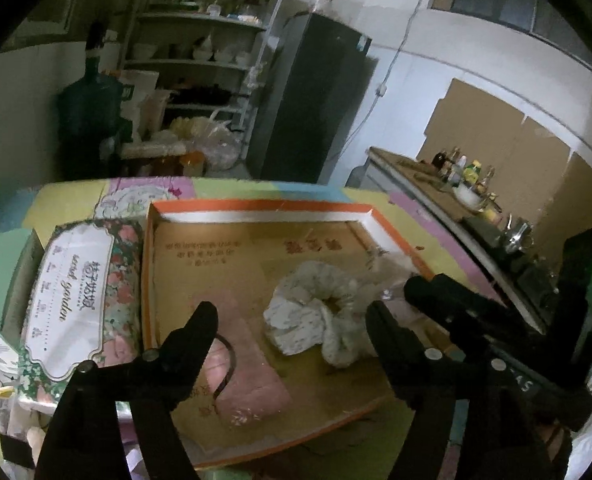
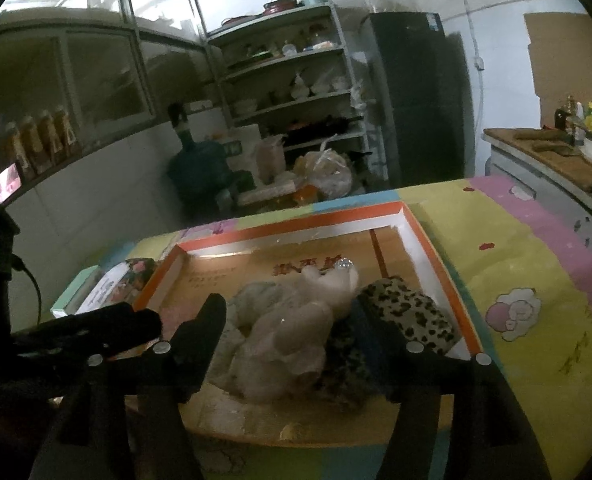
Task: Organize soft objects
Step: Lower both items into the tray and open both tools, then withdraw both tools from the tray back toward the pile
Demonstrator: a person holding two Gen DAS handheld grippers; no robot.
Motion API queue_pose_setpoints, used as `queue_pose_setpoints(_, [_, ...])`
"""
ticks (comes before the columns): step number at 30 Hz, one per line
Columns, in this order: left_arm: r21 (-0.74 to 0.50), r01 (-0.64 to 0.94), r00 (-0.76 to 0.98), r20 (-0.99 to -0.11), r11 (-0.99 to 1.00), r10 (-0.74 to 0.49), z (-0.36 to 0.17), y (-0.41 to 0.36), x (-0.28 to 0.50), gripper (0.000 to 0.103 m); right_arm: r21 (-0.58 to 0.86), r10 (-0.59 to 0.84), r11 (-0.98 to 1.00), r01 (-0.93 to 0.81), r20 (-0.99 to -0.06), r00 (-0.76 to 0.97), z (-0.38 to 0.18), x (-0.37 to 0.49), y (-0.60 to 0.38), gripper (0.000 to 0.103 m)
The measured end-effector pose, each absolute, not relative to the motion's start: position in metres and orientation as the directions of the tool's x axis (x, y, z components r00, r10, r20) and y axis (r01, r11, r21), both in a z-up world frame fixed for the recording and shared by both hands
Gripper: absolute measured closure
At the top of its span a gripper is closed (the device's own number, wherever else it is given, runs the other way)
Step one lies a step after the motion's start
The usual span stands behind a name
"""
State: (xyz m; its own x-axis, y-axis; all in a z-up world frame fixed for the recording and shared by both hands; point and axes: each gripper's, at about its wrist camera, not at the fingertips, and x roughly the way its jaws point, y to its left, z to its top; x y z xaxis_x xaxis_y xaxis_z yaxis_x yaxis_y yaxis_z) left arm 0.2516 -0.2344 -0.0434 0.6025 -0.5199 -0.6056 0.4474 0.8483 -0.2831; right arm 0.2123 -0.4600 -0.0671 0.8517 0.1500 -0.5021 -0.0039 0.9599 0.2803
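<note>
Now both sets of fingers spread, gripping nothing: left gripper (image 1: 292,320), right gripper (image 2: 292,320). Could snag white scrunchie (image 1: 316,312) between fingertips on pullback.

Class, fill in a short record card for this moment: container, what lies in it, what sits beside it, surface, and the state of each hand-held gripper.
Container: shallow orange-rimmed box, open top
Contents: white speckled scrunchie; pink folded cloth; leopard-print scrunchie; pale fluffy piece
Beside box: floral tissue pack, on its left in the left wrist view
Surface: pastel patchwork cover
Left hand-held gripper: open, holding nothing, over the box
Right hand-held gripper: open, around the fluffy piece; contact unclear
</note>
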Motion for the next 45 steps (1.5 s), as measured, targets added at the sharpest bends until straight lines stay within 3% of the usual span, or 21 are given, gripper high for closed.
queue_pose_setpoints(12, [-0.230, 0.436, 0.707, -0.510, 0.870, -0.489, -0.022, -0.202, 0.224, 0.019, 0.329, 0.118, 0.943, 0.049, -0.470, 0.875, -0.058, 0.185, -0.457, 0.032])
queue_pose_setpoints(25, [-0.194, 0.346, 0.777, -0.489, 0.918, -0.396, -0.014, -0.146, 0.192, 0.019, 0.300, 0.054, 0.950, 0.083, -0.420, 0.906, -0.039, 0.153, -0.425, 0.028])
queue_pose_setpoints(45, [-0.228, 0.243, 0.812, -0.485, 0.943, -0.326, -0.015, -0.055, 0.164, 0.020, 0.208, 0.129, 0.977, -0.047, -0.398, 0.908, -0.024, 0.133, -0.338, 0.028])
